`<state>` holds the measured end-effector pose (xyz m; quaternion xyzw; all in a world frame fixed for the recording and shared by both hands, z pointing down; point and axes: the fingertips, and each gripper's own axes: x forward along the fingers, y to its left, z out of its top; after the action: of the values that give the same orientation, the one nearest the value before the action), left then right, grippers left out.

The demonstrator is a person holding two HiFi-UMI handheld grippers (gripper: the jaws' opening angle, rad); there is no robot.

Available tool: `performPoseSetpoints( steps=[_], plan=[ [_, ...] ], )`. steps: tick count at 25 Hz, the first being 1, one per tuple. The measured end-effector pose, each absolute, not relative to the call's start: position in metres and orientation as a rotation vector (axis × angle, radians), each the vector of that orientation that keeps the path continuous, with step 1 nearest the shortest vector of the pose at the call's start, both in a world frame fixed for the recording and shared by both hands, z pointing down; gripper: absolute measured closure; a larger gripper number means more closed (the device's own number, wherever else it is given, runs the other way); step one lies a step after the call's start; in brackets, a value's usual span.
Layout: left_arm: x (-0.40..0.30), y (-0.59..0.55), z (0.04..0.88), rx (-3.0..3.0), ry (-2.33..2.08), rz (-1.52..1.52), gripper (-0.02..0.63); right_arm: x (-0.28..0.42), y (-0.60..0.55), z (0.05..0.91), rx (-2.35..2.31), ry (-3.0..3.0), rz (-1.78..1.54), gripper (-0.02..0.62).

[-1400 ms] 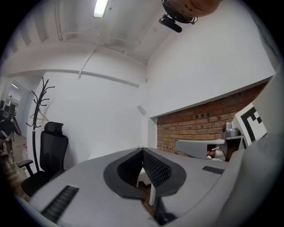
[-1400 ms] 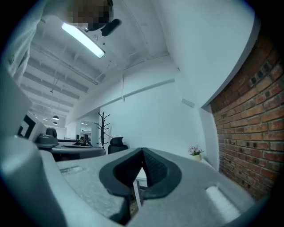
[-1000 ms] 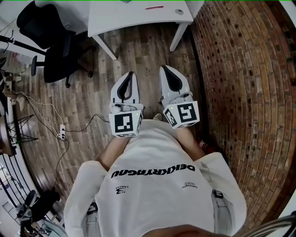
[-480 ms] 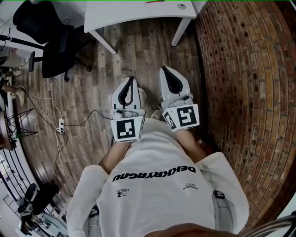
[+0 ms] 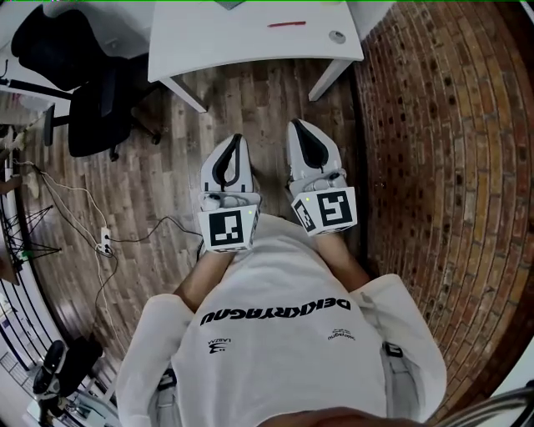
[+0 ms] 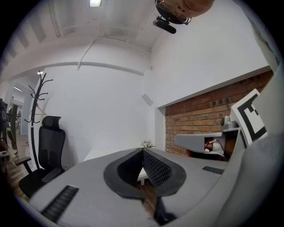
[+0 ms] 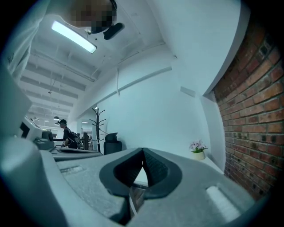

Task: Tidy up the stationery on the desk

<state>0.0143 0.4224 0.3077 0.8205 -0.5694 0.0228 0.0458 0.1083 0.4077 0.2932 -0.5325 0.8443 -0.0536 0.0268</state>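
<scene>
1. a wooden floor (image 5: 250, 108) fills the middle of the head view; a brick wall (image 5: 442, 167) runs down the right side.
2. a white desk (image 5: 242, 46) sits at the top of the frame, well apart from the person. the step in hand seems to be walking up to it.
3. a black office chair (image 5: 92, 100) stands at upper left, beside the desk.
4. the left gripper (image 5: 236, 136) and right gripper (image 5: 299, 124) are held side by side at centre. each has its jaws closed tip to tip, holding nothing.
5. a red pen (image 5: 280, 24) lies at top centre of the desk.
6. a small round item (image 5: 337, 37), too small to identify, sits near the desk's right corner. it is probably best to open the jaws before reaching and close them across the pen's width.
</scene>
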Motion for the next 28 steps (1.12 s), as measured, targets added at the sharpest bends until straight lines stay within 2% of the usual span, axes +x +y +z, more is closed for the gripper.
performPoseSetpoints(
  steps=[15, 28],
  plan=[
    [-0.034, 0.182, 0.297, 2.559, -1.57, 0.13, 0.607, 0.056, 0.18, 0.278, -1.762, 2.559, -0.237, 0.601],
    [-0.057, 0.07, 0.323, 2.56, -1.487, 0.19, 0.607, 0.034, 0.077, 0.302, -1.855, 2.533, -0.337, 0.601]
  ],
)
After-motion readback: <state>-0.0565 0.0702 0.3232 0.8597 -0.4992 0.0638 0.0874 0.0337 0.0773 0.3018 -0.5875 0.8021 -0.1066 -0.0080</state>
